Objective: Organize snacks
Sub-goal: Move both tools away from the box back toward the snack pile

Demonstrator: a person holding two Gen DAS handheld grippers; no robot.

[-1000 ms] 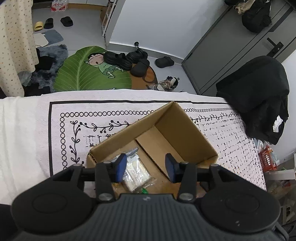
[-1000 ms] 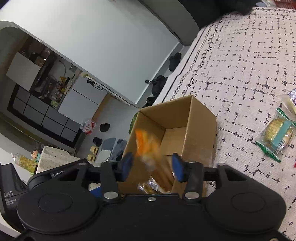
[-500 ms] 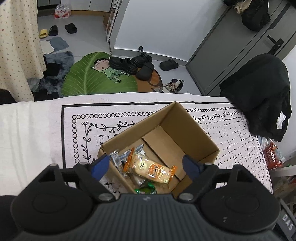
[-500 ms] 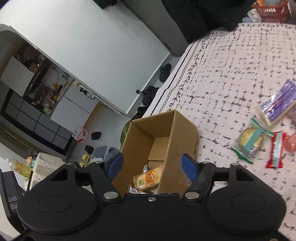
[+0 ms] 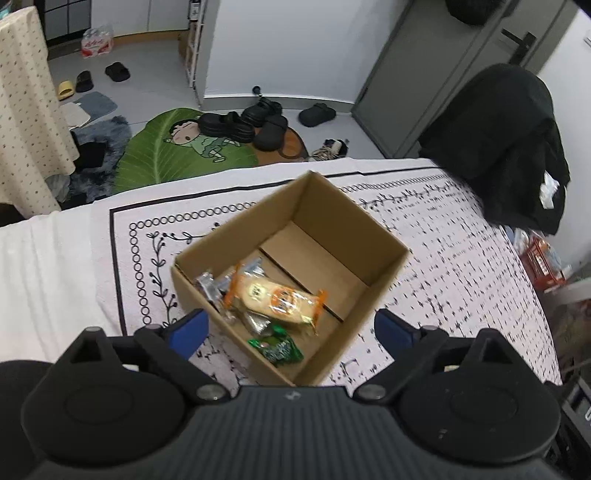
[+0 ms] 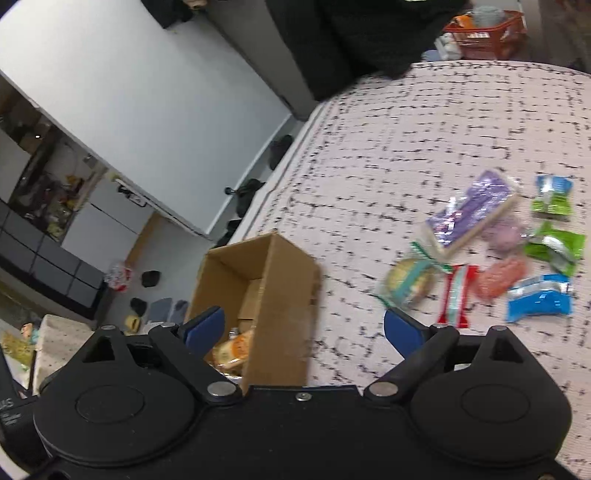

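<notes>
An open cardboard box (image 5: 354, 236) stands on the patterned tablecloth (image 5: 461, 236). Inside lie an orange-wrapped biscuit pack (image 5: 275, 297), silver packets (image 5: 208, 286) and a green packet (image 5: 277, 349). My left gripper (image 5: 291, 328) is open and empty, just above the box's near corner. My right gripper (image 6: 303, 326) is open and empty, above the box (image 6: 284, 291), where the orange pack (image 6: 232, 349) shows. Loose snacks lie on the cloth to the right: a purple pack (image 6: 472, 210), a round biscuit pack (image 6: 410, 282), a red bar (image 6: 456, 295), green packets (image 6: 554, 245) and a blue packet (image 6: 539, 297).
The table's far edge drops to a floor with a green leaf mat (image 5: 177, 151) and black shoes (image 5: 258, 122). A black jacket (image 5: 506, 144) hangs at the right corner. A red basket (image 6: 484, 31) stands beyond the table.
Both grippers opened wide. The right gripper let the orange biscuit pack fall into the box, then swung right so the loose snacks came into view. The left gripper rose and backed away.
</notes>
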